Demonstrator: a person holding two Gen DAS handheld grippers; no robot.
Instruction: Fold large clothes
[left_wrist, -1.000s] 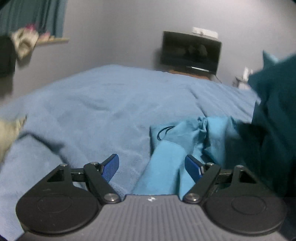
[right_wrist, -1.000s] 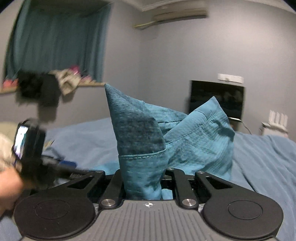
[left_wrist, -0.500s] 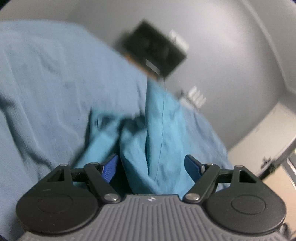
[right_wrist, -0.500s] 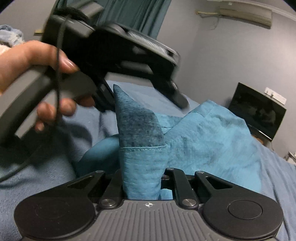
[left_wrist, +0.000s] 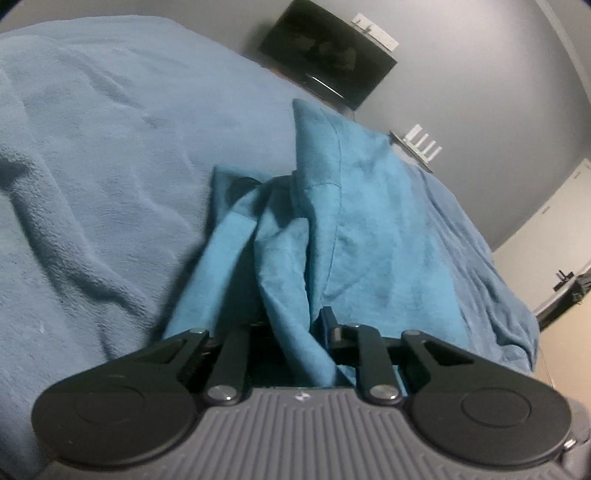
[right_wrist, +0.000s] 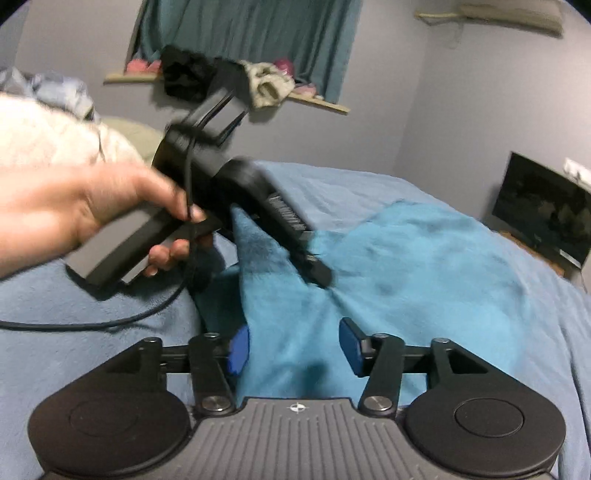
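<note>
Since the earlier frames the two grippers have swapped roles: the right gripper (right_wrist: 293, 345), which had a fold of the teal garment (right_wrist: 424, 280) pinched tight, has just been opening its fingers, and the left gripper (left_wrist: 295, 328), which stood wide a second ago, has just been closing its fingers on the cloth.

Largest in both views is the bed, covered with a pale blue fleece blanket (left_wrist: 96, 155) that fills the left and centre of the left wrist view and runs along the lower left and far right of the right wrist view. On it lies the teal garment, bunched in the middle of the bed; in the left wrist view it climbs from the bottom centre up to a peak in the upper middle.

In the right wrist view the right fingers (right_wrist: 351, 345) stand about half apart at the bottom centre, with cloth lying between them, seemingly not pressed by either one. In the left wrist view the left fingers are drawn narrow at the bottom centre, holding a hanging fold of the garment.

A hand (right_wrist: 92, 210) at the left of the right wrist view grips the handle of the left gripper, whose tip reaches down onto the garment in mid-frame, blurred. A black cable (right_wrist: 110, 323) trails from it across the blanket.

A dark television (left_wrist: 328, 51) stands against the grey wall, top centre of the left wrist view.
</note>
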